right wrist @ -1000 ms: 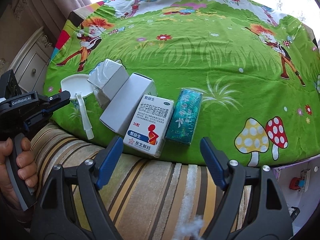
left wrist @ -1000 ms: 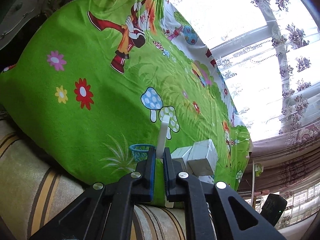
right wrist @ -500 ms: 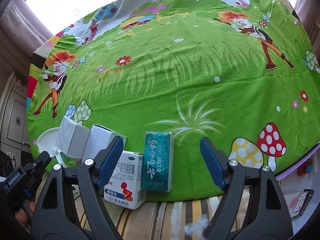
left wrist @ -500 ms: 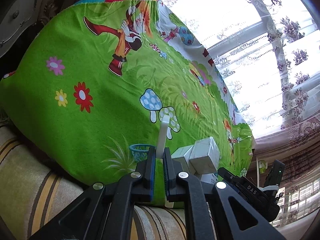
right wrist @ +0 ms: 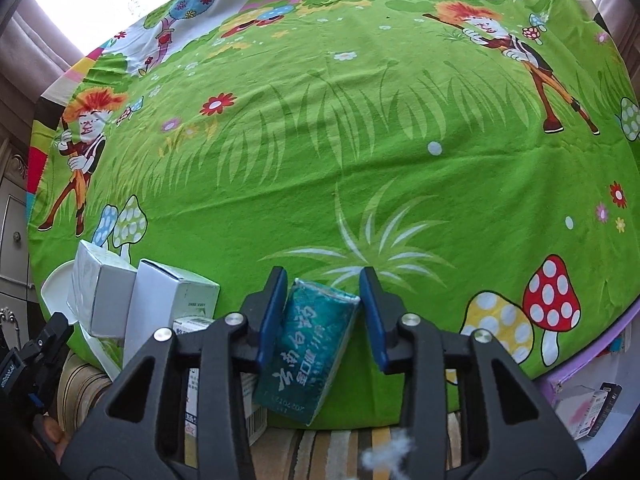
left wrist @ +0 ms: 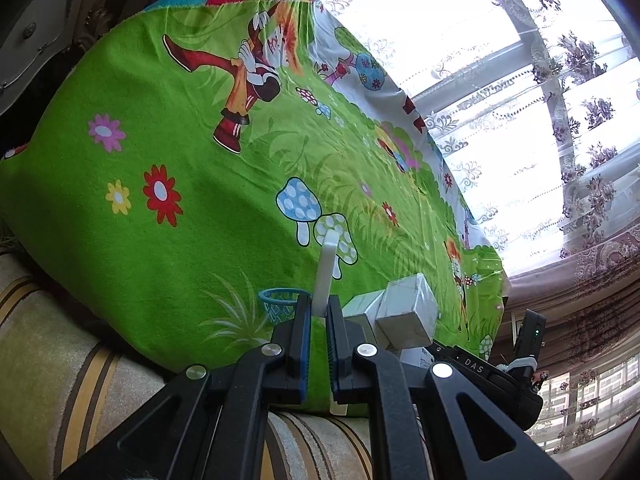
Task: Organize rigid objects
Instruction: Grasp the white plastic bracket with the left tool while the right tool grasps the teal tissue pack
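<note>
My right gripper (right wrist: pixel 323 312) pointed steeply down at the cloth's (right wrist: pixel 360 140) near edge, jaws just closed in, w/ the teal box (right wrist: pixel 308 344) between them, pads at its sides. My left gripper (left wrist: pixel 317 320) angled down, jaws clamped on a white spoon (left wrist: pixel 326 268) beside white boxes (left wrist: pixel 406 312).

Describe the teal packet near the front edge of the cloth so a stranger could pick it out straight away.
Start at the green cartoon cloth and go to its near edge, just below the printed white grass tuft. The teal packet lies there between the right tongs, which have just been closing around it. It is the only dark teal, crinkly wrapped item; the white boxes left of it are plain cardboard.
</note>
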`<state>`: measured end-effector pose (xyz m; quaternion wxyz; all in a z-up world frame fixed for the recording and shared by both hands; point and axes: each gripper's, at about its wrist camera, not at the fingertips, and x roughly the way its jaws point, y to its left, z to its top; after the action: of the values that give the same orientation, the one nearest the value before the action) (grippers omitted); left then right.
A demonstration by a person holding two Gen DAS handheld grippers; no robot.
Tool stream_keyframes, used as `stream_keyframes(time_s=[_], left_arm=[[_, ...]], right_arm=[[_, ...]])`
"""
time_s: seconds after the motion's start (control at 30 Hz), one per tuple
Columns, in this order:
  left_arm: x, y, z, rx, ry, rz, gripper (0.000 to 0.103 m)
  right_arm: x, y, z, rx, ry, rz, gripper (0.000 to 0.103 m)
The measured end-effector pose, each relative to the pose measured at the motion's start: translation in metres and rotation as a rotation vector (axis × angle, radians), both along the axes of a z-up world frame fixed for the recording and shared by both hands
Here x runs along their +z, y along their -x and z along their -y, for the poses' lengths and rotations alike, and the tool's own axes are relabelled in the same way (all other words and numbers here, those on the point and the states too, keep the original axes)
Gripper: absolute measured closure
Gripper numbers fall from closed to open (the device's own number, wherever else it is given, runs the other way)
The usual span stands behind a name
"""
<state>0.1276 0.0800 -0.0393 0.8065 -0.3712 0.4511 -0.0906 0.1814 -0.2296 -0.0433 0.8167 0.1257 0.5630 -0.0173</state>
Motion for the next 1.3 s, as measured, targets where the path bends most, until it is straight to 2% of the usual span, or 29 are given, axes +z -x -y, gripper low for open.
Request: stream_keyframes(time_s=[0.23, 0.63, 0.87, 1.03, 1.3], left_arm=[[0.005, 0.003, 0.002, -0.003, -0.006, 0.030, 0.095], [0.034, 0.025, 0.006, 0.030, -0.050, 0.105, 0.095], [0.053, 0.047, 0.017, 0.019, -0.037, 0.146, 0.095], [0.068, 0.064, 0.037, -0.026, -0.038, 0.180, 0.095], [0.084, 0.081, 0.098, -0.182, -0.026, 0.205, 0.095]], right_arm=[[0.005, 0.012, 0.013, -0.039, -0.055, 0.054, 0.062], [0.041, 0.050, 0.036, -0.062, -0.056, 0.185, 0.062], [0.065, 0.080, 0.037, -0.028, -0.035, 0.254, 0.062], [0.076, 0.104, 0.045, -0.026, -0.038, 0.286, 0.062], [0.087, 0.140, 0.083, -0.072, -0.053, 0.328, 0.062]])
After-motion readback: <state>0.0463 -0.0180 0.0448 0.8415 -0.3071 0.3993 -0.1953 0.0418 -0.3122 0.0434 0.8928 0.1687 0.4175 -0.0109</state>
